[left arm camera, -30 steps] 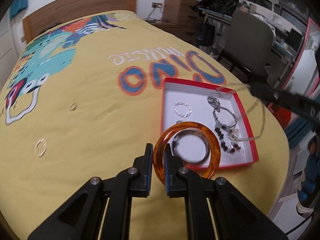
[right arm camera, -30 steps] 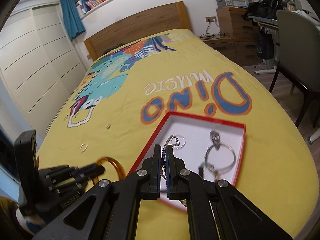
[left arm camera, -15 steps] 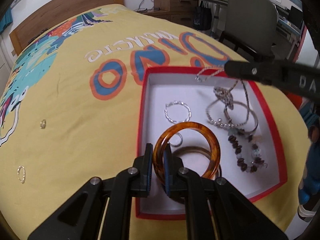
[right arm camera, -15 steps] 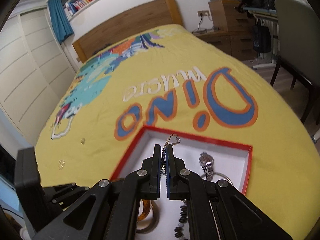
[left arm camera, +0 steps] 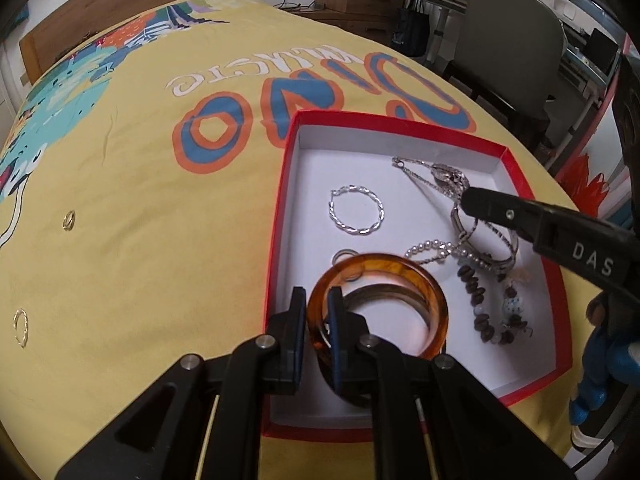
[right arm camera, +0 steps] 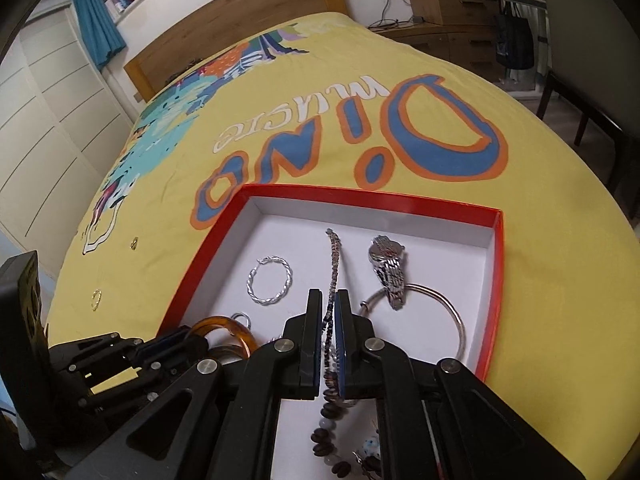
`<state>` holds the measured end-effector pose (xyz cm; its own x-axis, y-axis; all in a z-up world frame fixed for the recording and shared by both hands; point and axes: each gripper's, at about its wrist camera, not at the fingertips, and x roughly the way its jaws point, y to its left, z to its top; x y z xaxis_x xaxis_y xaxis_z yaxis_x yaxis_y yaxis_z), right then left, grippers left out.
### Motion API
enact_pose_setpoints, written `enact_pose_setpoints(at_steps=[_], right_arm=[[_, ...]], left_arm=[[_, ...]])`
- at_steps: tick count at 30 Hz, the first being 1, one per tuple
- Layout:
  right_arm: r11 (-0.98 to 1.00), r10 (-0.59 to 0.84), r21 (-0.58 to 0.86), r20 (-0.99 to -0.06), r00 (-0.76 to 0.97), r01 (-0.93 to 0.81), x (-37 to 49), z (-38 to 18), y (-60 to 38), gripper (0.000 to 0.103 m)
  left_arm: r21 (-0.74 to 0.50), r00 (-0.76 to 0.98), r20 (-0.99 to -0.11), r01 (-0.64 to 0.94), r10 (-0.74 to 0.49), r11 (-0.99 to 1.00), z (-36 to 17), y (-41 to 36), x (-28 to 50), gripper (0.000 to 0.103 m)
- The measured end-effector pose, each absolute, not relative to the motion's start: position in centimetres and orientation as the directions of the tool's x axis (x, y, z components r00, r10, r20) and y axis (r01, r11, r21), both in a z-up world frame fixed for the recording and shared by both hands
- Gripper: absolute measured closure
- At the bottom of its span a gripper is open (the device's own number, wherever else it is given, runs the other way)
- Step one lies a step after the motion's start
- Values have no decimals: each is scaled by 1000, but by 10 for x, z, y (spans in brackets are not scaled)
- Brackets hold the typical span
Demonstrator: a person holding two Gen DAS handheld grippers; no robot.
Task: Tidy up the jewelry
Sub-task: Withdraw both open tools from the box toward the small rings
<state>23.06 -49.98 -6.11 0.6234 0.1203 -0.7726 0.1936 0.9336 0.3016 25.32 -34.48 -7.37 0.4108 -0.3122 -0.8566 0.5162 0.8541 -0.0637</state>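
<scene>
Left gripper (left arm camera: 317,322): closed on the rim of an amber bangle (left arm camera: 380,304); the bangle stands tilted over the near left part of the box, above a darker bangle (left arm camera: 384,300) lying on the box floor
Right gripper (right arm camera: 330,312): jaws pinched on a thin silver chain (right arm camera: 334,256); the free end of the chain lies stretched on the white floor toward the far wall
Box (left arm camera: 280,208): shallow, red-rimmed, white inside; rests on the yellow bedspread (left arm camera: 140,200) just below the printed "Dino" lettering
Inside the box: a twisted silver hoop (left arm camera: 356,214) left of centre; a small ring (left arm camera: 342,257) near the amber bangle; a silver watch (right arm camera: 388,268) beside the chain; a plain wire bangle (right arm camera: 448,320) under the watch strap; a pearl strand (left arm camera: 432,250); a dark bead bracelet (left arm camera: 480,304) at the near right
Outside the box: two small gold rings (left arm camera: 69,220) (left arm camera: 20,326) on the bedspread, well apart from it
</scene>
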Motion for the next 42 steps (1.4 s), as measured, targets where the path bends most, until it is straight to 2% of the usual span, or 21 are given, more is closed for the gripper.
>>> enact_pose_setpoints(at_steps=[2,4,9,22,42], right_arm=[[934,115,298,-776,621,199,228,-59,-500,94],[933,108,295,-777,620,207,226,-58,-502,88],[931,92,293,-767,635,218,214,-46,-504,83],[934,100,308,-709,698,179,155,3,-471,69],[946,233,325,-639,733,-18,75,52,-338,66]], left_arm=[[-72,400,-860,520,-317,851,-73,-345,253,89],[-80,400,-857,519,-324,851,-70,-344,253,88],[-96,420,-836,521,-353,848,-52,-339,245,77],[-81,473,-803,514,-361,854,-4,-277,189,76],[-38,596,-755,374,-272,927,34,-106,76,76]])
